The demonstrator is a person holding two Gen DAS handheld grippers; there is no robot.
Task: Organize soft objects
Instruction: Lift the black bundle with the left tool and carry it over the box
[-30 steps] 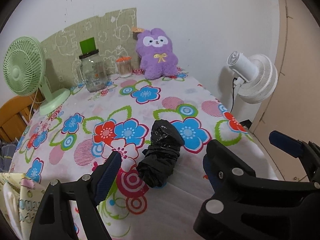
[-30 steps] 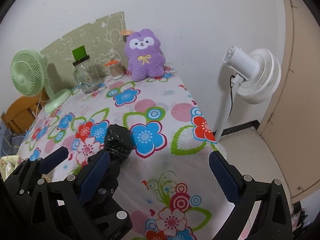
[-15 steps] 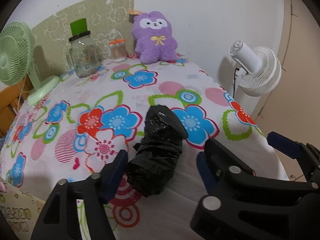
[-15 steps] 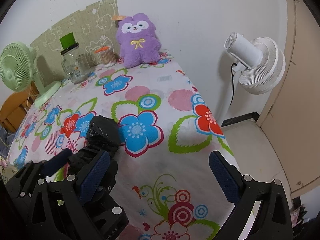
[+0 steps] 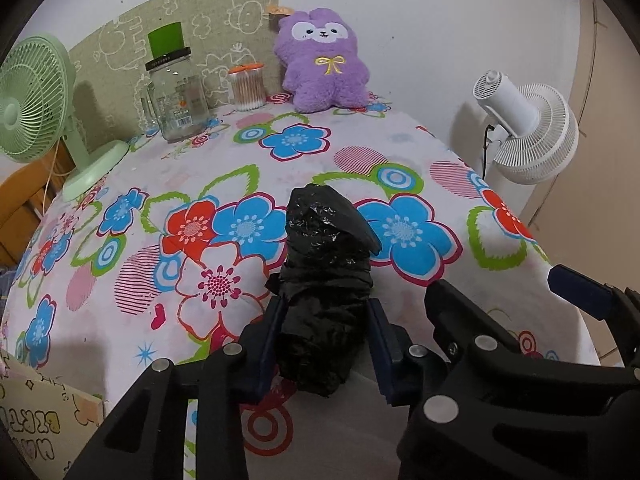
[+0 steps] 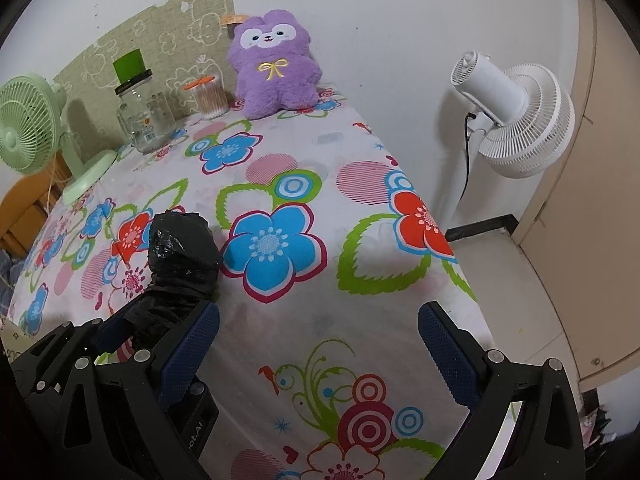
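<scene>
A black plastic-wrapped soft bundle (image 5: pixel 320 248) lies on the flowered tablecloth (image 5: pixel 224 160), near the table's front. My left gripper (image 5: pixel 325 334) is closing its jaws around the bundle's near end, and both blue pads touch its sides. In the right wrist view the same bundle (image 6: pixel 180 252) sits at the left with the left gripper's fingers (image 6: pixel 120 326) around it. My right gripper (image 6: pixel 318 344) stands open over bare cloth just right of the bundle, with nothing between its fingers. A purple plush toy (image 5: pixel 324 64) sits upright against the wall at the table's far end.
A green desk fan (image 5: pixel 28 100), a glass jar with a green lid (image 5: pixel 176 100) and a tub of cotton swabs (image 5: pixel 248 88) stand along the back left. A white floor fan (image 6: pixel 516 120) stands past the table's right edge. A printed card box (image 5: pixel 32 420) lies at the front left.
The left gripper came down and forward onto the black bundle, and its jaws narrowed from wide open until they touch its sides. The right gripper sank slightly and stayed open.
</scene>
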